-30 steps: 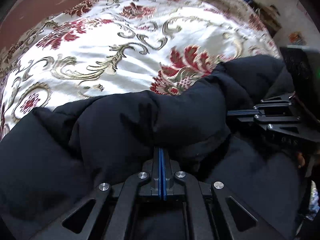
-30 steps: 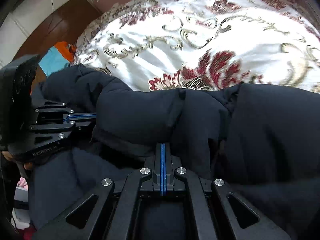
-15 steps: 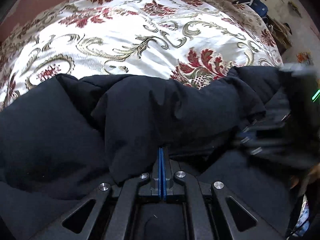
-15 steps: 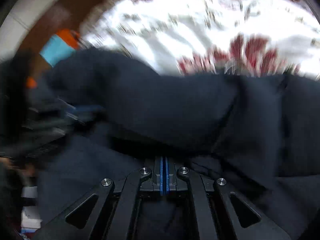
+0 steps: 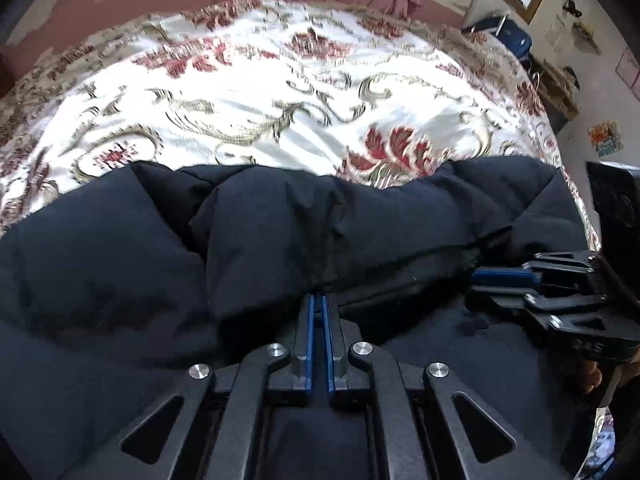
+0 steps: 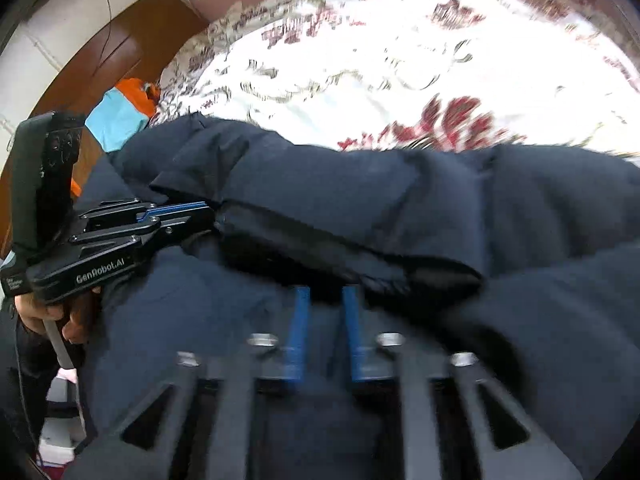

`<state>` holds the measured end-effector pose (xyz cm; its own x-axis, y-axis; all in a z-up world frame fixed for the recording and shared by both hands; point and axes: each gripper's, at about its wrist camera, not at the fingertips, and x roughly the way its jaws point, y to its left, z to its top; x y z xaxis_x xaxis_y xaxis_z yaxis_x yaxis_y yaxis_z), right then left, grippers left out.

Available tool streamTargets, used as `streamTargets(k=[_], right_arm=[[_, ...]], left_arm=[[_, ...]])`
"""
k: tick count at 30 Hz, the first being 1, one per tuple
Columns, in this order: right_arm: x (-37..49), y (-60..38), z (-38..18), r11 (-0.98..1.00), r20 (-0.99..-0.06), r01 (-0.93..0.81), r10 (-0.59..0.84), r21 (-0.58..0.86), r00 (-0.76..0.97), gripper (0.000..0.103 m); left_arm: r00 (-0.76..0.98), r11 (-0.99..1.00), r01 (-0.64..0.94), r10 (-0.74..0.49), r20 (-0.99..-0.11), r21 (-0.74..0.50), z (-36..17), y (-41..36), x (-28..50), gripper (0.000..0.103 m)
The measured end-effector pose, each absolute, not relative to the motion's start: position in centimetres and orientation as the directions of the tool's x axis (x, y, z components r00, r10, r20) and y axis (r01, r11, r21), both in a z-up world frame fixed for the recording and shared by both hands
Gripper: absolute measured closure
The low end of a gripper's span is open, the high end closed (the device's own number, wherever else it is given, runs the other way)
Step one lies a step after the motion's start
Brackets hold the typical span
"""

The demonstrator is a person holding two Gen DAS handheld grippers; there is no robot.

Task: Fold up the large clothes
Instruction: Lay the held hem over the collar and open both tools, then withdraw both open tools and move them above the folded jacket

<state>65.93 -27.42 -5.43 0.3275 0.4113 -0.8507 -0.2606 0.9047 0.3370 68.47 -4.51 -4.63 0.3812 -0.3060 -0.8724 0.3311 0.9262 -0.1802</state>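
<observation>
Dark navy padded jacket [image 5: 280, 248] lies on my near side of the bed, on the floral bedspread [image 5: 256, 92]; the far half of the bedspread is uncovered. One thick part of the jacket is folded over as a long roll that runs across both views, on top of the flat part of the jacket below it.

Left gripper [image 5: 318, 312]: blue pads a narrow slit apart, nearly pressed together. The tips sit right at the lower edge of the folded roll. I see a thin gap between the pads, and I can't tell if any cloth is caught at the very tips. In the right wrist view the same gripper [image 6: 204, 212] comes in from the left with its fingers close together, tips against the end of the roll, and a hand [image 6: 52, 316] grips its handle.

Right gripper [image 6: 322, 296]: blue pads clearly spread, with open space between them. The tips reach under the dark edge of the fold, nothing pinched that I can see. The frame is motion-blurred near the fingers. In the left wrist view it [image 5: 480, 280] shows at the right edge, tips at the roll.

Background: wooden headboard [image 6: 120, 48] and an orange and light blue cloth [image 6: 120, 112] beyond the jacket on the left; blue bag [image 5: 504, 32] at the far side of the bed.
</observation>
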Motion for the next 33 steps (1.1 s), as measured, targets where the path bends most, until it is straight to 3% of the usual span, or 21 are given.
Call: streamTargets(k=[1, 6, 8, 9, 11, 12, 13, 16, 22, 33], right_arm=[[65.0, -28.0, -4.6, 0.913, -0.846, -0.257, 0.395, 0.317, 0.359, 0.053], [62.5, -30.5, -0.9, 0.934, -0.801, -0.234, 0.353, 0.27, 0.483, 0.048], [61.6, -31.2, 0.5, 0.943, -0.775, -0.224, 0.33, 0.246, 0.539, 0.044], [61.6, -31.1, 1.0, 0.946, -0.766, -0.218, 0.323, 0.241, 0.556, 0.041], [60.8, -31.1, 2.0, 0.952, -0.748, -0.202, 0.304, 0.228, 0.59, 0.037], [60.3, -31.2, 2.7, 0.957, -0.735, -0.193, 0.291, 0.217, 0.613, 0.032], [59.9, -31.2, 3.4, 0.962, -0.724, -0.181, 0.272, 0.203, 0.634, 0.025], [57.9, -31.3, 4.9, 0.97, -0.692, -0.164, 0.243, 0.18, 0.68, 0.017], [54.2, -31.1, 7.3, 0.974, -0.63, -0.158, 0.224, 0.16, 0.744, 0.006], [47.1, -29.6, 9.7, 0.982, -0.535, -0.158, 0.188, 0.102, 0.824, 0.002]], left_arm=[[0.397, 0.929, 0.323, -0.304, -0.866, -0.178, -4.1, -4.6, 68.0, 0.093], [0.464, 0.938, 0.294, -0.306, -0.831, -0.182, -1.7, -4.2, 65.7, 0.09], [0.491, 0.939, 0.284, -0.315, -0.812, -0.193, -0.6, -4.0, 64.5, 0.081], [0.503, 0.939, 0.28, -0.319, -0.803, -0.198, -0.2, -4.0, 64.0, 0.072], [0.545, 0.942, 0.266, -0.323, -0.773, -0.206, 1.0, -3.7, 62.6, 0.041], [0.576, 0.945, 0.25, -0.319, -0.753, -0.209, 1.7, -3.4, 61.8, 0.018], [0.607, 0.948, 0.235, -0.314, -0.73, -0.212, 2.3, -3.1, 61.1, 0.013], [0.642, 0.941, 0.232, -0.34, -0.687, -0.248, 4.2, -2.3, 59.1, 0.013], [0.71, 0.961, 0.221, -0.277, -0.648, -0.168, 6.7, -2.3, 55.1, 0.011], [0.826, 0.975, 0.21, -0.214, -0.522, -0.068, 9.7, -2.4, 46.2, 0.005]])
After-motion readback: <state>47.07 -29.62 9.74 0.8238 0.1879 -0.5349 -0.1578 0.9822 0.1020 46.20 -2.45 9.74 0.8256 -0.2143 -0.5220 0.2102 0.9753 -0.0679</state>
